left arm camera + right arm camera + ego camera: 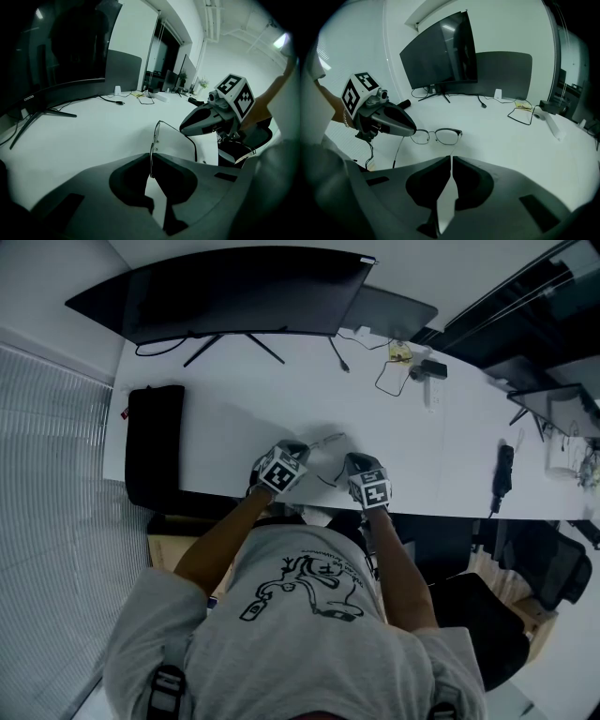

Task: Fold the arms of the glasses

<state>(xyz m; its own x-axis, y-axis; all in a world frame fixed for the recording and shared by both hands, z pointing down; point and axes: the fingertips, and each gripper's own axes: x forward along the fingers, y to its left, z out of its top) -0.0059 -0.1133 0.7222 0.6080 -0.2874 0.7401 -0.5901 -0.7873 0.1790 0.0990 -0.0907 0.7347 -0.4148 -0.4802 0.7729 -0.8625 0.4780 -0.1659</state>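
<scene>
Thin-rimmed glasses lie on the white desk near its front edge, between my two grippers. In the left gripper view, the left gripper is shut on one end of the glasses' front, seen edge-on. The right gripper view shows both lenses, with the left gripper at their left end and that side's arm hanging loose. The other arm runs down into the right gripper, whose jaws are shut on it. The right gripper also shows in the left gripper view.
A wide dark monitor and a second grey screen stand at the back. A black pad lies at the left end. Cables and small items sit at the back right, a black device further right.
</scene>
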